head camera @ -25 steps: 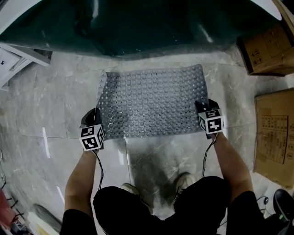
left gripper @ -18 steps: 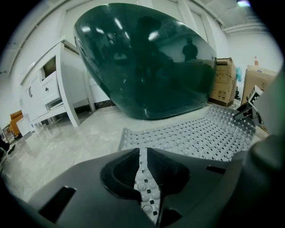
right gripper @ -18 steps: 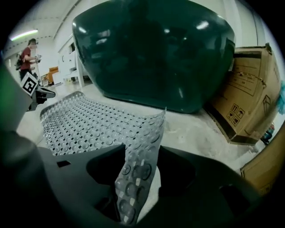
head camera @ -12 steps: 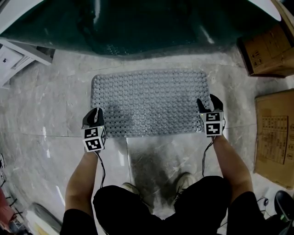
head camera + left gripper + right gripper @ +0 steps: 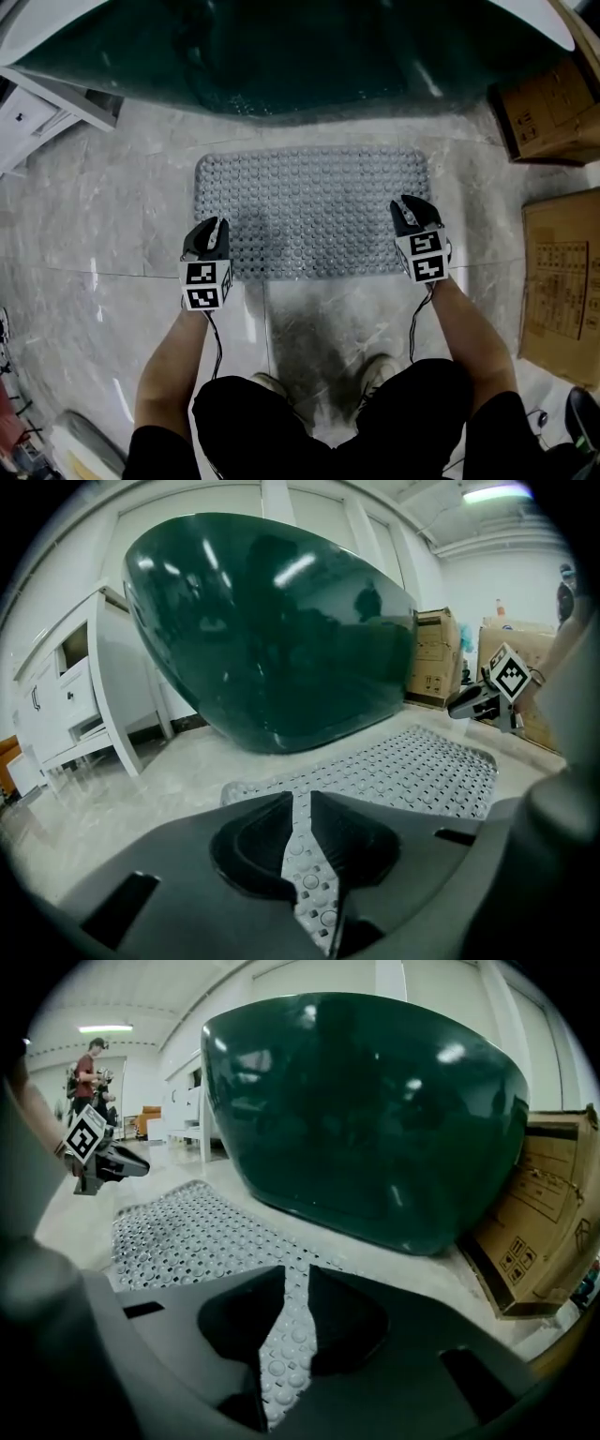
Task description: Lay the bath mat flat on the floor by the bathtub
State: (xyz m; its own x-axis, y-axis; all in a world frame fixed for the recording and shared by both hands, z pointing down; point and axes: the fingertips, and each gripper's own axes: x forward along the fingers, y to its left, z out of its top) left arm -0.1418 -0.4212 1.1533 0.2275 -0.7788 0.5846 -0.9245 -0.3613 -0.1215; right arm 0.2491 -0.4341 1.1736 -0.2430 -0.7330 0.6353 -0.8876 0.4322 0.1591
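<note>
Left gripper [image 5: 212, 232] and right gripper [image 5: 410, 208] hover empty, jaws slightly apart, above the bath mat's [image 5: 309, 211] 2 near corners; the right jaws have just been closing.

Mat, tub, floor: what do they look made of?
Bath mat: probably soft grey rubber or PVC, slightly shiny, with rows of raised bumps and small holes. Bathtub: glossy dark green shell with sharp light reflections; acrylic or enamel, can't tell which. Floor: polished grey-veined marble or marble-look tile, with visible joint lines and glare.
</note>
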